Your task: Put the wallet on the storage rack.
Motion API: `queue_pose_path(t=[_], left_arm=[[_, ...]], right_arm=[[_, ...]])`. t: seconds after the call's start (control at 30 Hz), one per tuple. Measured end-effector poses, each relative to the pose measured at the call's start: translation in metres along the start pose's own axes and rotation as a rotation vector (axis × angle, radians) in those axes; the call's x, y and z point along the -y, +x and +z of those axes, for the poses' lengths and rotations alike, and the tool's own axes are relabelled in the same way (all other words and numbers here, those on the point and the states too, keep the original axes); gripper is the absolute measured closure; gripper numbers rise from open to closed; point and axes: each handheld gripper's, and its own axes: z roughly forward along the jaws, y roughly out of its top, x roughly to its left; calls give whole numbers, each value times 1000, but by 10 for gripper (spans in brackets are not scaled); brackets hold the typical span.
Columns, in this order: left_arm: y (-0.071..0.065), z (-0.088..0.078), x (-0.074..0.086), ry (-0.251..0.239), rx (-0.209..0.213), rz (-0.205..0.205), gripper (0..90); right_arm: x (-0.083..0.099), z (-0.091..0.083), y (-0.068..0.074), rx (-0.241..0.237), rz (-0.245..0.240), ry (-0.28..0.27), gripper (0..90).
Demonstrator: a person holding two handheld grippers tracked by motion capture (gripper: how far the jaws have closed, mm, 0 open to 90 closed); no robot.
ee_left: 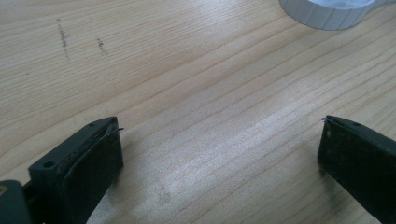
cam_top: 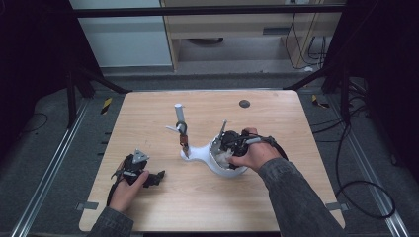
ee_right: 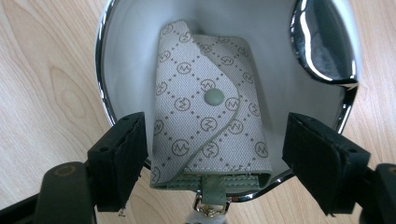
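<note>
Right now my right hand-held gripper point(ee_right: 212, 163) has its jaws apart either side of the patterned pouch point(ee_right: 210, 112), pads clear of it; the pouch lies inside the white bowl point(ee_right: 135, 32) on the desk point(cam_top: 276, 197). Left hand-held gripper point(ee_left: 219, 154) sits open over bare wood.

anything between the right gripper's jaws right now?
Yes: the patterned pouch, lying in the white bowl, sits between the right gripper jaws in the right gripper view; the pads stand clear of it.

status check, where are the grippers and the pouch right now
Right gripper open, jaws astride the monogram pouch, pads clear. Pouch lies inside the white bowl. Left gripper open over bare table. Nothing in the way.
</note>
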Motion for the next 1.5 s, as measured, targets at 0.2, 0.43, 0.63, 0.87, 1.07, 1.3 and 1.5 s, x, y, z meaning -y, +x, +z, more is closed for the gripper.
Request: queue_pose_path(t=[0.2, 0.43, 0.63, 0.87, 1.07, 1.3, 1.5], left_arm=[[0, 0, 0, 0, 0, 0, 0], [0, 0, 0, 0, 0, 0, 0], [0, 0, 0, 0, 0, 0, 0], [0, 0, 0, 1, 0, 1, 0], [0, 0, 0, 0, 0, 1, 0], [0, 0, 0, 0, 0, 1, 0], [0, 0, 0, 1, 0, 1, 0]], right_arm=[[0, -1, 0, 1, 2, -2, 232], [1, -2, 0, 2, 5, -6, 224], [2, -4, -1, 6, 10, -12, 214], [4, -7, -1, 7, 16, -25, 210], [5, -10, 0, 10, 17, -30, 191], [9, -14, -1, 16, 34, -44, 158], [14, -23, 0, 24, 52, -85, 118]])
